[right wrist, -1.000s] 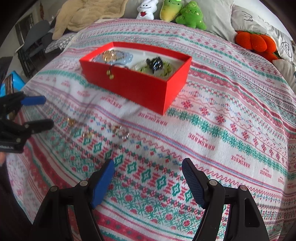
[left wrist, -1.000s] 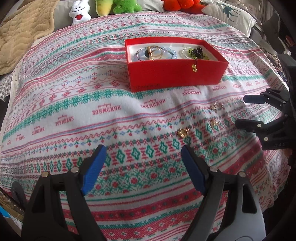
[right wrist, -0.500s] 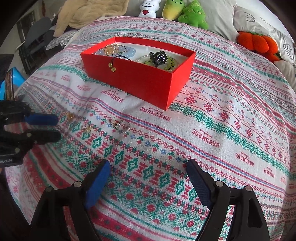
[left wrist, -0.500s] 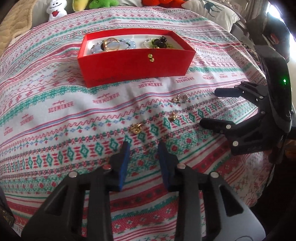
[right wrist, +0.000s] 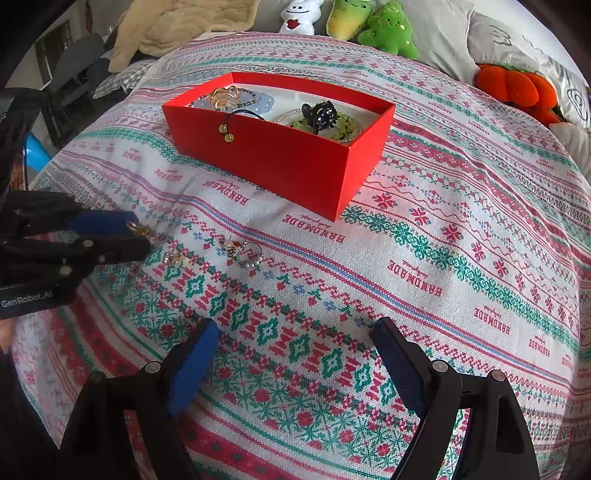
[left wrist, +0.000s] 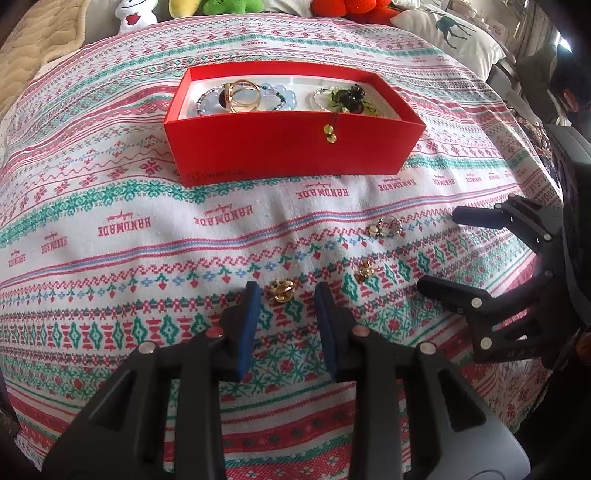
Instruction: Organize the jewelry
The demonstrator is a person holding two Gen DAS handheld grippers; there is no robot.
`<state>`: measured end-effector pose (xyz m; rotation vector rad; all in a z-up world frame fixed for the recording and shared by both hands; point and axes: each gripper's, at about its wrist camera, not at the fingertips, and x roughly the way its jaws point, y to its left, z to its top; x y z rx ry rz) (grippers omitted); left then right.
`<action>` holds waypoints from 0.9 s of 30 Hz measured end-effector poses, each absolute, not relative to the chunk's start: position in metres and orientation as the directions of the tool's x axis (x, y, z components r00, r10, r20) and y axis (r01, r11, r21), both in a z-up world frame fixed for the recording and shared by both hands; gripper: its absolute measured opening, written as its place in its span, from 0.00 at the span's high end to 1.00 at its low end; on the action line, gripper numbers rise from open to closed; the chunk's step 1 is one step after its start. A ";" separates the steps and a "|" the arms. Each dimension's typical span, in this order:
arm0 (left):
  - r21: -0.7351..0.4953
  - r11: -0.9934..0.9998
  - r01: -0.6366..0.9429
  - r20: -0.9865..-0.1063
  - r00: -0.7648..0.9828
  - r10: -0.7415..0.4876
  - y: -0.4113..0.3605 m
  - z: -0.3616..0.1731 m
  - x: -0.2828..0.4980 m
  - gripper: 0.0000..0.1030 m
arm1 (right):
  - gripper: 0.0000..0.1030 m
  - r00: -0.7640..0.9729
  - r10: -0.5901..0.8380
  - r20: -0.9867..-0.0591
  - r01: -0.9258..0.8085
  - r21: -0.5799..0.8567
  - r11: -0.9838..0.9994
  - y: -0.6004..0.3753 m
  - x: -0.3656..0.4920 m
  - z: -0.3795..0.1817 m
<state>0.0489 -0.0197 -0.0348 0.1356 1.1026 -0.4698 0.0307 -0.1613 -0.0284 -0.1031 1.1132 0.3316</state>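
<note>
A red jewelry box [left wrist: 291, 138] [right wrist: 295, 162] sits on the patterned cloth, holding bracelets and beads. Three small pieces lie loose in front of it: a gold piece [left wrist: 281, 287] [right wrist: 138, 228], a second gold piece [left wrist: 365, 269] [right wrist: 175, 257], and a ring with pearls [left wrist: 388, 226] [right wrist: 245, 252]. My left gripper [left wrist: 284, 295] [right wrist: 136, 232] is partly closed, its fingertips either side of the first gold piece, not touching it. My right gripper [right wrist: 295, 332] [left wrist: 439, 251] is wide open and empty, hovering to the right of the loose pieces.
Plush toys [right wrist: 373, 22] and pillows [left wrist: 454, 37] line the far side of the bed. A beige blanket [right wrist: 177, 29] lies at the far left. An orange plush [right wrist: 517, 88] sits at the far right. A chair [right wrist: 74, 70] stands beyond the left edge.
My left gripper narrowed from wide open, then advanced until its fingertips flank the first gold piece. My right gripper stayed open, drifting slightly.
</note>
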 end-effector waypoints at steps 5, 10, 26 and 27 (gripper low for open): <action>-0.086 0.896 0.436 -0.883 0.383 -0.271 -0.024 -0.036 0.051 0.85 | 0.15 0.398 0.211 -0.893 -0.314 0.084 0.946 -0.161 0.031 -0.028; -0.086 0.894 0.441 -0.882 0.383 -0.274 -0.017 -0.034 0.050 0.86 | 0.15 0.401 0.203 -0.893 -0.312 0.075 0.947 -0.159 0.031 -0.028; -0.132 0.915 0.381 -0.881 0.378 -0.285 0.027 -0.027 0.042 0.86 | 0.28 0.398 0.192 -0.897 -0.371 0.034 0.928 -0.141 0.058 -0.031; -0.134 0.914 0.382 -0.880 0.378 -0.288 0.027 -0.026 0.041 0.86 | 0.32 0.401 0.191 -0.896 -0.381 0.027 0.924 -0.139 0.059 -0.030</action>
